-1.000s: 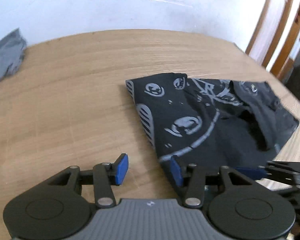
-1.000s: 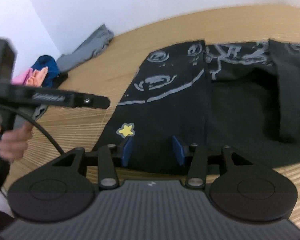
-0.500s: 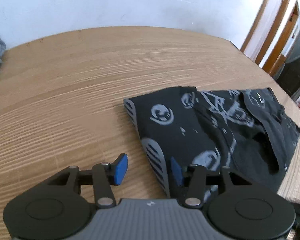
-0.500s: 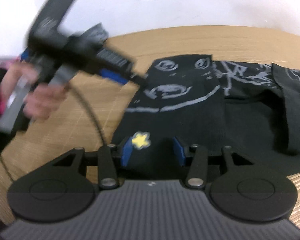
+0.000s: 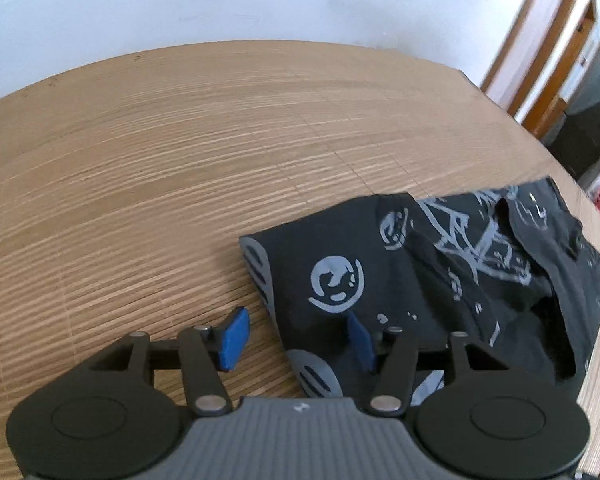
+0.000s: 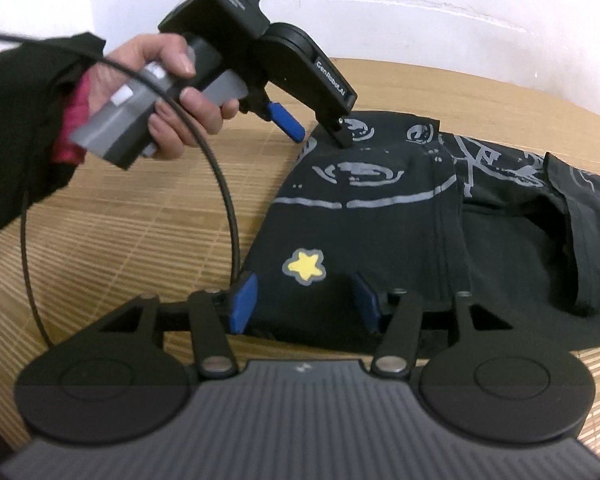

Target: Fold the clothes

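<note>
My left tongs (image 5: 296, 338) stand wide, nothing between the blue pads; the left pad (image 5: 233, 338) hangs over bare wood, the right one over the black cloth, so the garment's edge runs between them; whether they touch it I cannot tell. The black garment (image 5: 428, 280), printed in grey with planets and line drawings, lies partly folded on the wooden table (image 5: 180, 160), towards its right side, with one fold turned over the middle. My right tongs (image 6: 304, 300) are wide too, pads astride the near hem beside a yellow star (image 6: 304, 266); the cloth lies between them unpinched. From the right wrist I see my left hand (image 6: 168, 92) gripping the grey handle of the other tool, its black cable (image 6: 224, 184) looping down; that tool's tip sits at the garment's far corner (image 6: 352, 132).
</note>
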